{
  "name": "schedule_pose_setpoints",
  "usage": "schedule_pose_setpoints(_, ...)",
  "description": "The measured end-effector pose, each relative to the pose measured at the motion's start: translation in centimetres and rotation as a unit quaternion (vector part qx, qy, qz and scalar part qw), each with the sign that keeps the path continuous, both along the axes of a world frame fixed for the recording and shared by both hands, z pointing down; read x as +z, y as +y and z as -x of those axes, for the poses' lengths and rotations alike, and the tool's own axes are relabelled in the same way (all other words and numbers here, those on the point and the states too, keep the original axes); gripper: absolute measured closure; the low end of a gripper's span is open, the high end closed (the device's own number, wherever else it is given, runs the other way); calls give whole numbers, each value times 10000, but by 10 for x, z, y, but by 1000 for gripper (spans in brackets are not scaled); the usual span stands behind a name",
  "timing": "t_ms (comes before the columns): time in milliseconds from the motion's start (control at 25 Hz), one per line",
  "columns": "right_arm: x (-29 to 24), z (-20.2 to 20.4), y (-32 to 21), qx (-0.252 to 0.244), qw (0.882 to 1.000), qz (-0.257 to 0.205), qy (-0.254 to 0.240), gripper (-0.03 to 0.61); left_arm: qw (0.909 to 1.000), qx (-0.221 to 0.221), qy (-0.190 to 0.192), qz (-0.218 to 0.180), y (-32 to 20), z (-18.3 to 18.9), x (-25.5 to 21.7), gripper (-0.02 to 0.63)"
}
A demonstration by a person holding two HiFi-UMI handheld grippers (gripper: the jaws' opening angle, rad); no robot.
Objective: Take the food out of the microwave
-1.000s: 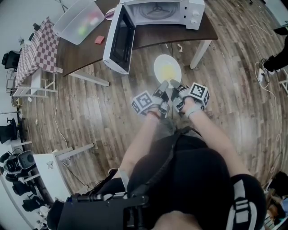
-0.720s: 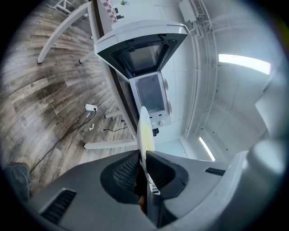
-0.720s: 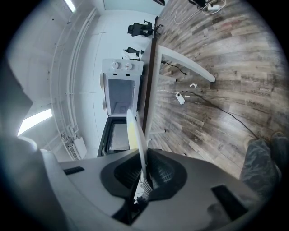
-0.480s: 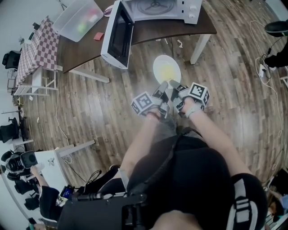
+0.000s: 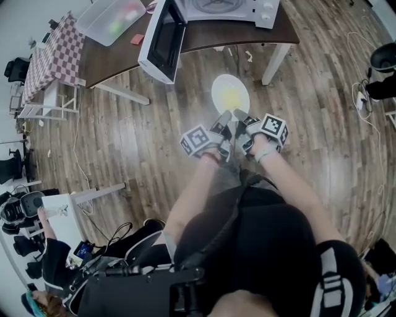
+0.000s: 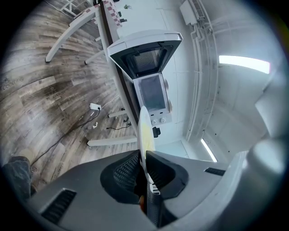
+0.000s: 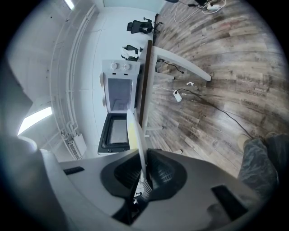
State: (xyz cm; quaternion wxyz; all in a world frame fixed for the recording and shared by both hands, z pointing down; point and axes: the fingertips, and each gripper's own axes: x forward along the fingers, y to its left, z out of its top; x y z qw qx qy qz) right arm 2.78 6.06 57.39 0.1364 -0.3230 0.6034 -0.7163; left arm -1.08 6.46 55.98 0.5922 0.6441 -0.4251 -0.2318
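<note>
A white plate [image 5: 230,94] with yellow food on it hangs over the wooden floor in the head view, in front of the white microwave [image 5: 232,11], whose door [image 5: 162,44] stands wide open. My left gripper [image 5: 223,121] is shut on the plate's near rim from the left, my right gripper [image 5: 240,119] on the same rim from the right. In the left gripper view the plate [image 6: 146,133] shows edge-on between the jaws; the right gripper view shows the plate [image 7: 134,135] the same way. The microwave cavity looks empty.
The microwave stands on a dark brown table [image 5: 111,67] with white legs. A clear plastic bin [image 5: 114,18] and a small red item [image 5: 137,39] sit on it. A checkered table [image 5: 48,59] stands at the left. Cables [image 5: 362,93] lie on the floor at the right.
The plate and both grippers have drawn back from the microwave, which now sits further up in the head view. Both grips are unchanged.
</note>
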Motion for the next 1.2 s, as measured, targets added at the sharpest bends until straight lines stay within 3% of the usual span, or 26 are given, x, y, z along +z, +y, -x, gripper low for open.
schedule_pose_setpoints(1200,-6,-22,32,-103,9996,3,-282,549,9998,-147,-65,-70,33,-22,-10,571)
